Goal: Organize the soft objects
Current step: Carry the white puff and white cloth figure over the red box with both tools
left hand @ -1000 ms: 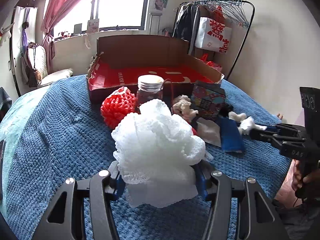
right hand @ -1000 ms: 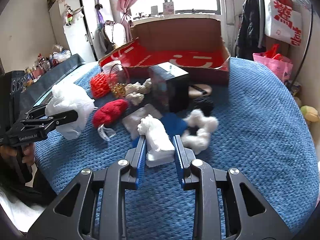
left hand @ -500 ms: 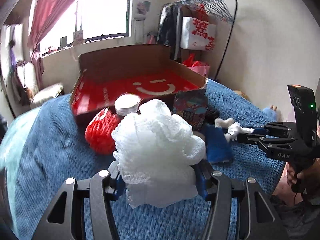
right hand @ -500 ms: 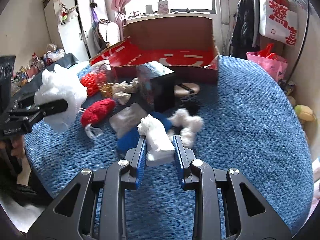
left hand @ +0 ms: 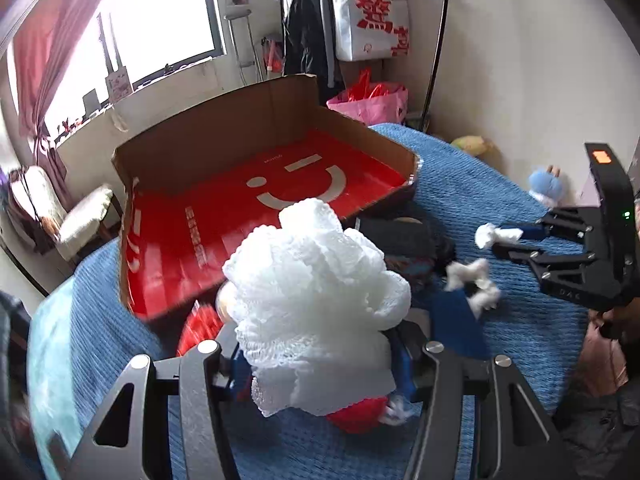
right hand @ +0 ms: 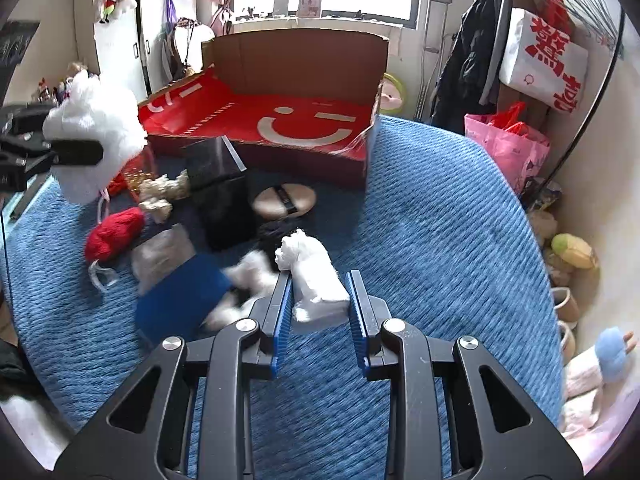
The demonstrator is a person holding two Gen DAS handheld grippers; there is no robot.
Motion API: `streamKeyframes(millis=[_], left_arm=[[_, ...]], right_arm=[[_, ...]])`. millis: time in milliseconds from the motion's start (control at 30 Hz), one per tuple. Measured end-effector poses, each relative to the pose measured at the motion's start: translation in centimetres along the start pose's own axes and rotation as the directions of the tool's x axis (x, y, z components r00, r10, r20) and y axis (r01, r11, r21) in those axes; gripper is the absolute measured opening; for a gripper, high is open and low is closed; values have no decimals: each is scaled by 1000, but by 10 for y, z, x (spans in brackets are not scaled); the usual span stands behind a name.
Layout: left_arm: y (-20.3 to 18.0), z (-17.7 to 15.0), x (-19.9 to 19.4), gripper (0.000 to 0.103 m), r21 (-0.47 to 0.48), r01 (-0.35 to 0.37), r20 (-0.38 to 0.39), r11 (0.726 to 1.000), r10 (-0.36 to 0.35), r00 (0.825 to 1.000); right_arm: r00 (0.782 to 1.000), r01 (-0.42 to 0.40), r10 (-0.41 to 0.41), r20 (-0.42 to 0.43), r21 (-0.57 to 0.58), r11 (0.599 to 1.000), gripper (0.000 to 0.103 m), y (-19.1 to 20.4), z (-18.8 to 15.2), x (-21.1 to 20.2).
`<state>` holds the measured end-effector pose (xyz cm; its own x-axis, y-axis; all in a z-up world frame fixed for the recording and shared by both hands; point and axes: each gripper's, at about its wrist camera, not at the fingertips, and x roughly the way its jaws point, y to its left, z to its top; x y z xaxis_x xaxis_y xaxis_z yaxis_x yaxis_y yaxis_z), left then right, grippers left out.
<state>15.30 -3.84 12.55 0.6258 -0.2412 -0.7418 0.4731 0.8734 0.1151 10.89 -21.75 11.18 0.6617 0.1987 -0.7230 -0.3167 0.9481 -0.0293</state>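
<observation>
Left hand-held gripper (left hand: pixel 320 364) is clamped on a white mesh bath pouf (left hand: pixel 320 296), its blue pads pressed into the lower, gathered part. Against the picture half a second ago, it has swung toward the open cardboard box (left hand: pixel 248 208): the red box floor with the white smile now fills the view behind the pouf, and the jar and red knit ball that stood ahead are mostly hidden beneath it. The pouf is a rounded clump with no clear long axis; its frilly bulk stands up and forward from the jaws, toward the box.

Right hand-held gripper (right hand: pixel 318 304) grips a small white plush toy (right hand: pixel 312 272) between its blue pads. The toy's long axis runs forward along the fingers, its tufted end pointing toward the box (right hand: pixel 296 120). It has shifted rightward since then, with the blue cloth (right hand: pixel 180 292) now at its left on the blue bed cover (right hand: pixel 440 220).
</observation>
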Motion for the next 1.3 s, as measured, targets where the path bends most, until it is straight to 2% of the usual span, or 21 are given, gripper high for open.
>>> streamKeyframes(millis=[167, 300, 800, 1033, 1300], left_arm=[[10, 29, 22, 58, 42, -4, -73, 999, 7, 997], [15, 47, 40, 58, 54, 21, -130, 998, -14, 991], [28, 94, 74, 58, 76, 38, -173, 996, -24, 985], [38, 114, 94, 58, 67, 80, -195, 995, -65, 979], [64, 135, 128, 58, 15, 84, -224, 996, -79, 971]], right_arm=[[1000, 24, -24, -4, -40, 999, 25, -8, 15, 10], [999, 30, -31, -7, -69, 997, 25, -13, 26, 17], [999, 43, -40, 20, -204, 978, 25, -9, 78, 36], [1000, -12, 11, -2, -232, 973, 25, -4, 110, 56], [993, -99, 83, -82, -213, 972, 25, 0, 150, 96]])
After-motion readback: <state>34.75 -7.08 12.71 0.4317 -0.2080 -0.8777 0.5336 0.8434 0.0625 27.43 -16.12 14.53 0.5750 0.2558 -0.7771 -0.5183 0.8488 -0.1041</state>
